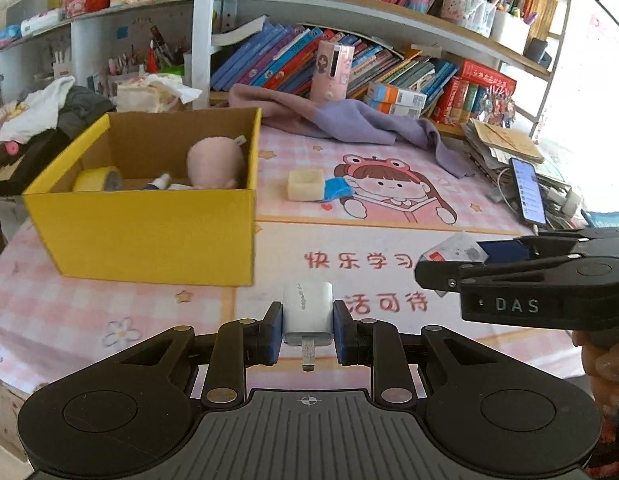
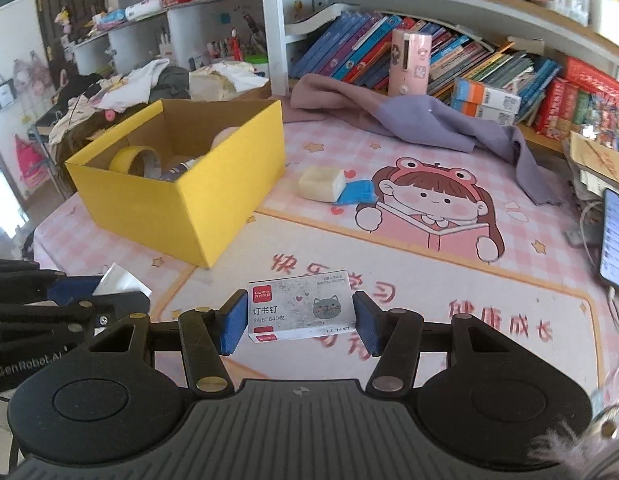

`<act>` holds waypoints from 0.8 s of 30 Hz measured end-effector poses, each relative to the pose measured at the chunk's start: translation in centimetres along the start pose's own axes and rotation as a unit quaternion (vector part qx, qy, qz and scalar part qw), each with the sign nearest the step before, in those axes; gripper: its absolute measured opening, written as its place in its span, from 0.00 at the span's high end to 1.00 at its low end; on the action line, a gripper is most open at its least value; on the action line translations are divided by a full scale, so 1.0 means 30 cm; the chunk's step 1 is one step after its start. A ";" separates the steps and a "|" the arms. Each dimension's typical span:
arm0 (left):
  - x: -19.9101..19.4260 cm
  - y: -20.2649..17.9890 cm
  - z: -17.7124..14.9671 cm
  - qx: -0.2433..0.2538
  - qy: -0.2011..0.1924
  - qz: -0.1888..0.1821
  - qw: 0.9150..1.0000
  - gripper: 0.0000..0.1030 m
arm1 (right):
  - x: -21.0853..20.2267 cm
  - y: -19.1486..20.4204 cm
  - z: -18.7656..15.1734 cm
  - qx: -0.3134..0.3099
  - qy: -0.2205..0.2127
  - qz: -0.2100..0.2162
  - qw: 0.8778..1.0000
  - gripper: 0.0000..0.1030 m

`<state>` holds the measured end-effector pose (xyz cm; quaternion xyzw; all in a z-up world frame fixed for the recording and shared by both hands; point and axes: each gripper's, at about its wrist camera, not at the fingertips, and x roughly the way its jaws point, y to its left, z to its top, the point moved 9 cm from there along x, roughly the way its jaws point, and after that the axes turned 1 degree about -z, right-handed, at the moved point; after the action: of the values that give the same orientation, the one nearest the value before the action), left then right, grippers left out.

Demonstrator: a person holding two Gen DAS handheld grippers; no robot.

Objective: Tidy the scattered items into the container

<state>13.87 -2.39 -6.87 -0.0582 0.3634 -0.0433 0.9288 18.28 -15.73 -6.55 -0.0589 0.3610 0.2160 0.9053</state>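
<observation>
My left gripper (image 1: 308,330) is shut on a small white plug adapter (image 1: 308,312), held above the pink desk mat, in front of the yellow cardboard box (image 1: 149,232). My right gripper (image 2: 299,320) is shut on a white staples box (image 2: 301,308) with a grey cat printed on it. In the left wrist view the right gripper (image 1: 449,264) shows at the right edge with that box. The yellow cardboard box (image 2: 213,200) holds a yellow tape roll (image 1: 97,180), a pink plush (image 1: 215,162) and a small bottle. A cream eraser block (image 1: 305,185) with a blue wrapper (image 1: 336,189) lies on the mat.
A purple cloth (image 1: 349,120) is draped at the back of the desk under shelves of books. A pink cylinder (image 1: 332,72) stands behind it. A phone (image 1: 527,190) leans on a paper stack at the right. Clothes are piled left of the box.
</observation>
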 end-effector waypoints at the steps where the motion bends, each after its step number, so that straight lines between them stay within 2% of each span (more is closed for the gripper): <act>1: -0.016 0.010 -0.009 0.004 0.000 -0.004 1.000 0.77 | -0.011 0.014 -0.010 0.005 -0.002 -0.004 1.000 0.48; 14: -0.161 0.077 -0.118 0.045 0.006 -0.041 0.998 0.77 | -0.145 0.184 -0.153 0.052 -0.001 -0.042 0.998 0.48; 19: -0.202 0.098 -0.156 0.047 0.006 -0.049 0.998 0.77 | -0.171 0.246 -0.188 0.049 0.005 -0.044 0.998 0.48; 24: -0.241 0.152 -0.176 0.032 0.000 -0.038 0.999 0.77 | -0.173 0.325 -0.191 0.028 0.006 -0.030 0.999 0.48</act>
<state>5.15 2.60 -6.52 -0.0424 0.3589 -0.0902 0.9280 7.12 -10.27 -6.74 -0.0457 0.3708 0.1786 0.9102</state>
